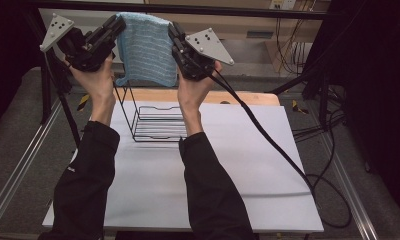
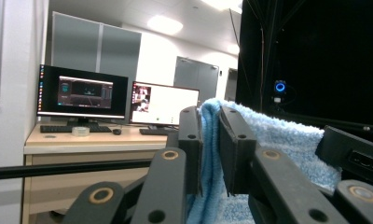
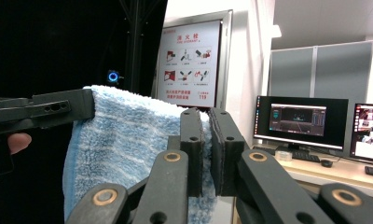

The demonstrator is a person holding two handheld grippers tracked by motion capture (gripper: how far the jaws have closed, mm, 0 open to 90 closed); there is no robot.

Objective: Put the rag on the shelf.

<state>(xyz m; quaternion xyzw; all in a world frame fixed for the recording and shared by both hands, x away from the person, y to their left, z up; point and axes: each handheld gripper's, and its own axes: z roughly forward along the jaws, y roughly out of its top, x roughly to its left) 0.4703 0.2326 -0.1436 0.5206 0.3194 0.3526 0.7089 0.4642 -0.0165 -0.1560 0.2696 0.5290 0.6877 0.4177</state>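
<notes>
With each set of tongs, left tongs [image 1: 119,22] and right tongs [image 1: 172,31], pinching a top corner, the blue towel [image 1: 147,50] hangs spread, probably for draping over the wire rack [image 1: 155,122].

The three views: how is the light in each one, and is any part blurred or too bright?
High view: even light, the white table bright but not glaring, with soft shadows under the wire rack. Left gripper view: ceiling lamps blown out, right half black, the near jaws slightly soft. Right gripper view: left half dark, the blue towel well lit and sharp, the screens readable.
</notes>
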